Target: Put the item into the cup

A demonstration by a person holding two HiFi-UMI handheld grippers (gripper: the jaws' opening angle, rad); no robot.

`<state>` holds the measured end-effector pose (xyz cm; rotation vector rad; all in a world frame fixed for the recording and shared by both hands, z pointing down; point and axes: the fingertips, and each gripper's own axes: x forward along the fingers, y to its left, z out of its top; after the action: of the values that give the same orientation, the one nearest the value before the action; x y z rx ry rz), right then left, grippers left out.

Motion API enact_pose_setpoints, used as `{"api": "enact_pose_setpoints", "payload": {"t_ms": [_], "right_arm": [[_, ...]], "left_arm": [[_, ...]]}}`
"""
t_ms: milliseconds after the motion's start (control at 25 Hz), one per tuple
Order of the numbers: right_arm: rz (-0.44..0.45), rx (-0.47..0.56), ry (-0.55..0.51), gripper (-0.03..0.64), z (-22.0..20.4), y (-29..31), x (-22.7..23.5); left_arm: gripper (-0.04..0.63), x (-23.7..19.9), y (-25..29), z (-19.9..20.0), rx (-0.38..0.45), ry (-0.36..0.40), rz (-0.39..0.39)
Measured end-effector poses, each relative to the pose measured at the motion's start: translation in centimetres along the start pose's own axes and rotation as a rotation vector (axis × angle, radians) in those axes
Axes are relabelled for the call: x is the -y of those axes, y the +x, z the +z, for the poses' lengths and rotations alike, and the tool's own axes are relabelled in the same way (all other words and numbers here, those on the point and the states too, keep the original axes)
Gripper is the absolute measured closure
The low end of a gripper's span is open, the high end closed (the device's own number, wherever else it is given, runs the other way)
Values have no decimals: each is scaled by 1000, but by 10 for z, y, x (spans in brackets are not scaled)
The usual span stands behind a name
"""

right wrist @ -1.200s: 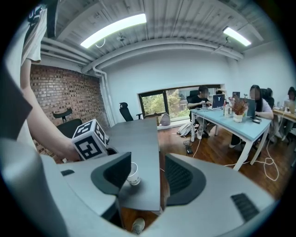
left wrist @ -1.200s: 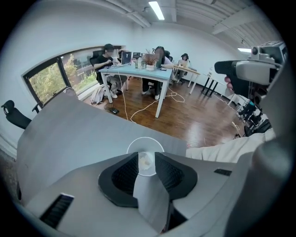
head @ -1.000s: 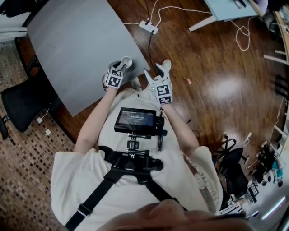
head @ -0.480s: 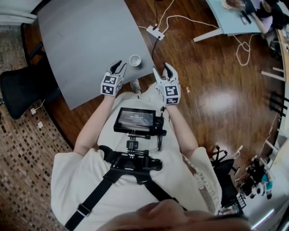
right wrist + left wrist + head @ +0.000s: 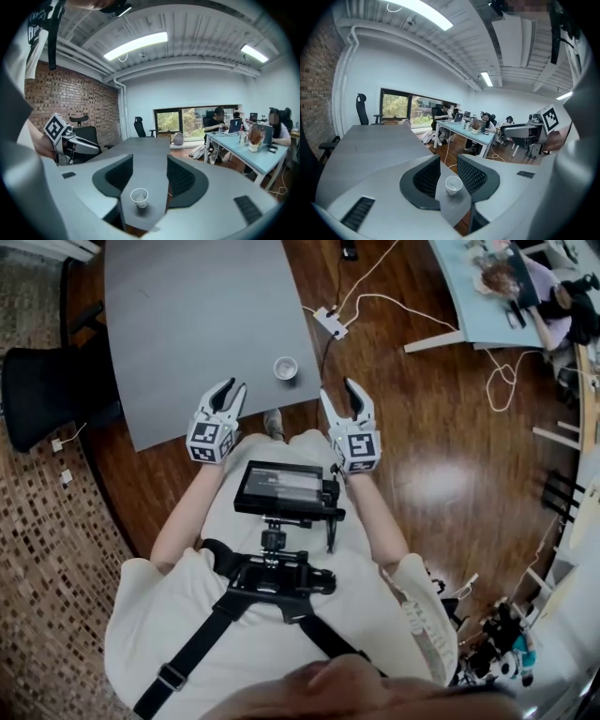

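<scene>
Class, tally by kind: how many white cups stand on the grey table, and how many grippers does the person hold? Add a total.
White cup: 1
Grippers: 2, the left gripper and the right gripper, both open and empty
Total: 3

The left forearm and right forearm reach forward from the body, bare below short sleeves, elbows bent and held out a little to each side. The left tongs and right tongs are held side by side, well apart and about level. Both point ahead, and each pair's jaws are spread wide.
</scene>
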<state>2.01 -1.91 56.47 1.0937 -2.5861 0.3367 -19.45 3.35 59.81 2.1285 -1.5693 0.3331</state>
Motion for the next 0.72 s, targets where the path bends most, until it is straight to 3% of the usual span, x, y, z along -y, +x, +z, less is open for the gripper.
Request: {"api": "enact_pose_setpoints", "payload": {"t_ms": [160, 320, 720], "right_arm": [[51, 8, 0, 376, 2, -18, -7], [78, -2, -5, 376, 2, -35, 0], [131, -3, -62, 381, -13, -67, 6]], "left_arm": [[482, 2, -36, -5, 26, -4, 82], [482, 14, -54, -20, 18, -55, 149], [482, 61, -68, -34, 39, -74, 190]]}}
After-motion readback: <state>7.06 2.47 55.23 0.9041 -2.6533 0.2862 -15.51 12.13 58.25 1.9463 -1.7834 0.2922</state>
